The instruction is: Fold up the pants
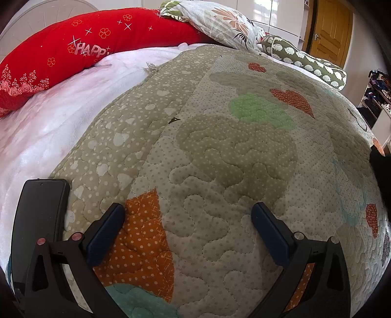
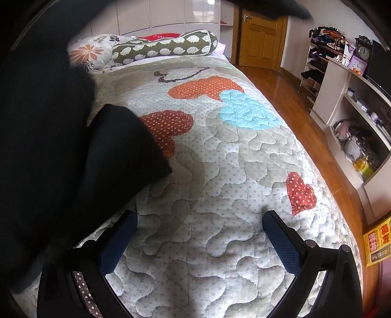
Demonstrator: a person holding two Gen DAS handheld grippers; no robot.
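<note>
Right wrist: pants (image 2: 73, 151) left of jaws.

Left tongs (image 1: 188, 220) gape above the quilt (image 1: 220, 159).

Quilt (image 1: 220, 171) lies over the bed, on top of a blanket (image 1: 48, 127) that shows along its left edge. Phone (image 1: 39, 220) lies on the blanket at the quilt's near left edge, just left of the left gripper (image 1: 188, 220). Long cushion (image 1: 73, 53) lies at the far left on the blanket; pillow (image 1: 220, 22) leans against its right end; bolster (image 2: 163, 47) lies right of the pillow at the head of the bed.

Pants (image 2: 73, 151) lie on the quilt, left of the right gripper (image 2: 199, 232).

Right of the bed: floor (image 2: 293, 97), then shelves (image 2: 354, 117) along the wall. Door (image 2: 259, 39) stands beyond the bed's far right corner.
</note>
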